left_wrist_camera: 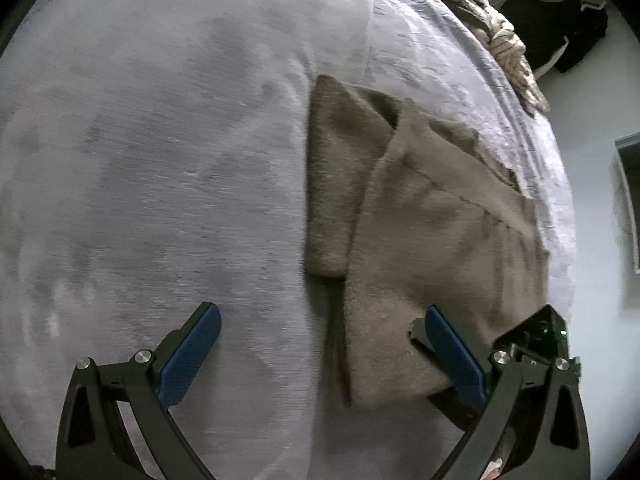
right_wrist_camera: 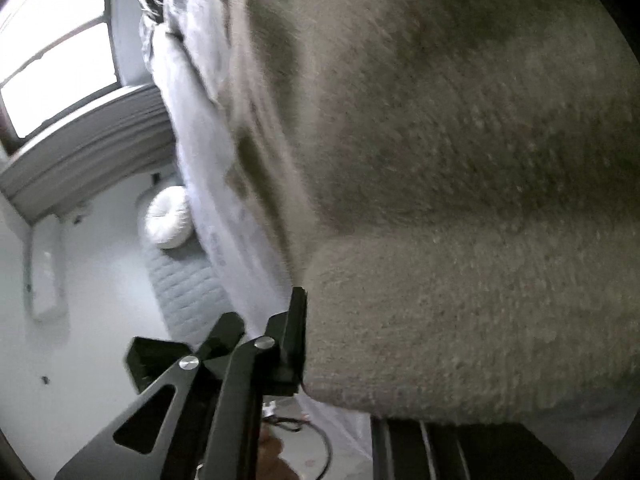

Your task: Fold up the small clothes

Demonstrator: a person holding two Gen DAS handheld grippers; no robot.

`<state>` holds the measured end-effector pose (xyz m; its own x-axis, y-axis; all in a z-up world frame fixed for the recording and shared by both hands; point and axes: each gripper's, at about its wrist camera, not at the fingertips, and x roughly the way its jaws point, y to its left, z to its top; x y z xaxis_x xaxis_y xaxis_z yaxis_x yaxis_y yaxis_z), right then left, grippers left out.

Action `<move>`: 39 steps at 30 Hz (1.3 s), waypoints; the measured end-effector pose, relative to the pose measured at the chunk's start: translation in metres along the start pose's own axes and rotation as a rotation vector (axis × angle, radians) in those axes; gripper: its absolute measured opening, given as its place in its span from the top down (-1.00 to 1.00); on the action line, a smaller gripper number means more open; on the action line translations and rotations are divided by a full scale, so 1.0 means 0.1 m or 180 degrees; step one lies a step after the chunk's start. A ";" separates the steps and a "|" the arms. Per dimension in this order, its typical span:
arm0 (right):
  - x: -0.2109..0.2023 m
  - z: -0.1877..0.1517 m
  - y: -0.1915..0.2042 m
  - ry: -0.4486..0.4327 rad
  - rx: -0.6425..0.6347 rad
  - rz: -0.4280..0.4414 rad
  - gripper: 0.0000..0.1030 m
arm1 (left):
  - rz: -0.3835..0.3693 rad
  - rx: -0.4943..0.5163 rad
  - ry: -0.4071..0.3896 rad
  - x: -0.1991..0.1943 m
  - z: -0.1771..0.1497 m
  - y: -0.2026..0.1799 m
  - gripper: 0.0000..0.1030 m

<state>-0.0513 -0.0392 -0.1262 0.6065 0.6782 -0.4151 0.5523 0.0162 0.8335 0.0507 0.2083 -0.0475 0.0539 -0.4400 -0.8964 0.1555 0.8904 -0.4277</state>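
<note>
Here a brown garment [left_wrist_camera: 424, 216] lies on a pale grey bedspread [left_wrist_camera: 160, 160], toward its right side in the left wrist view, already doubled so that an upper layer overlaps a lower one. The left gripper [left_wrist_camera: 320, 340] hovers above the bed with its blue fingers [left_wrist_camera: 192, 356] spread wide and nothing between them; the right-hand finger sits over the garment's near edge, though contact cannot be told.

In the right wrist view the garment [right_wrist_camera: 460, 200] fills most of the frame, its thick near fold bulging right against the right gripper [right_wrist_camera: 298, 340]. Only one black finger shows, and the cloth hides the rest, so whether that gripper is clamped on the fold or merely pressed beside it cannot be told.

The fabric looks like a napped fleece or knit: soft, light, limp, and likely to sag and slide off itself when lifted. It should not be slippery against the pads. The best hold is probably at a corner or along the folded near edge, pinching both layers together so the top one does not peel away. A striped cloth [left_wrist_camera: 512, 52] lies bunched at the far edge of the bed.
</note>
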 end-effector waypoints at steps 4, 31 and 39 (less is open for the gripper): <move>-0.11 0.00 0.20 0.0060 -0.0247 0.0236 0.80 | -0.0361 -0.0038 0.0096 0.06 0.05 -0.04 -0.98; -0.56 -0.24 0.74 0.0685 -0.1833 -0.1361 -0.34 | 0.0176 0.0817 0.0201 0.78 0.32 -0.77 -0.48; -0.81 0.23 0.94 0.0128 -0.1996 -0.1859 -0.33 | 0.0248 0.0788 0.0196 0.82 0.34 -0.82 -0.48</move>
<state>-0.0352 -0.1095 -0.0229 0.2959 0.4599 -0.8372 0.3442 0.7662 0.5426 0.0756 0.0957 -0.0817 0.0163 -0.3566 -0.9341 0.3901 0.8625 -0.3224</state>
